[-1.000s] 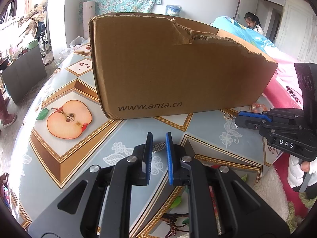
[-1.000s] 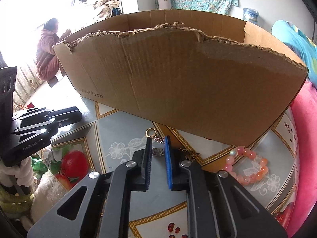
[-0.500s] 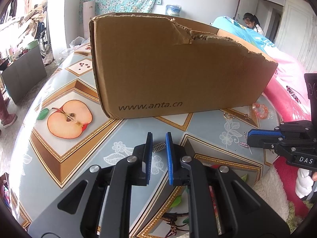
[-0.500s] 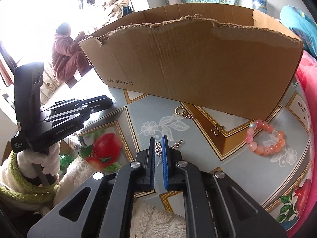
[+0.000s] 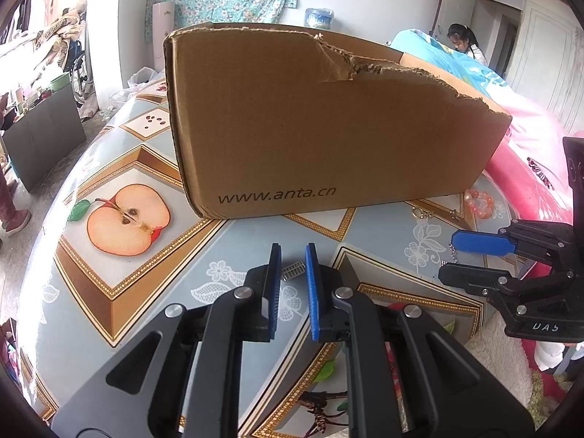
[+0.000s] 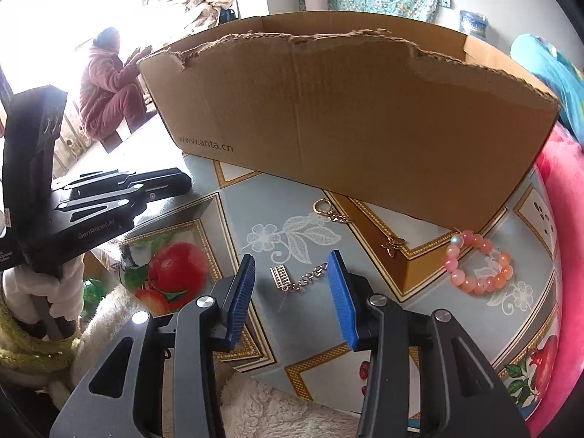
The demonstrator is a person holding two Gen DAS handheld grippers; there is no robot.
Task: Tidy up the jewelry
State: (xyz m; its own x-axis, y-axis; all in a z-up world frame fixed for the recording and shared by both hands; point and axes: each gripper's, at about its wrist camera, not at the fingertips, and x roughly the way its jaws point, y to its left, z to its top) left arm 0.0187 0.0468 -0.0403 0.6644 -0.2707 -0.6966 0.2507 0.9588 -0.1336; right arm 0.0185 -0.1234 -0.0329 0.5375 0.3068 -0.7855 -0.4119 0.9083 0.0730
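Landmark: the torn cardboard box [image 6: 350,116] standing on the patterned tablecloth [image 6: 255,211].

Right gripper [image 6: 292,284] — jaws opening, blue pads apart and pressing on nothing. A silver chain [image 6: 299,279] with a small barred clasp lies flat on the cloth in front of the box's long wall, between the two pads and touching neither. In the left wrist view the same gripper [image 5: 460,255] shows at the right edge, below the box's right end, with the chain links just visible at its upper pad.

Left gripper [image 5: 293,266] — jaws narrow, a slim gap between the pads. A small silver barred piece [image 5: 292,269] shows in that gap, in front of the box's printed wall; whether the pads press on it or it lies on the cloth beyond them cannot be told. In the right wrist view this gripper [image 6: 160,186] sits off the box's left corner, held by a gloved hand [image 6: 47,292].

Other jewelry, all loose on the cloth:
- a gold ring with chain [image 6: 328,210], just before the box's front wall;
- a small butterfly charm [image 6: 392,244], to its right, near the box;
- a pink bead bracelet [image 6: 478,266], off the box's right corner.
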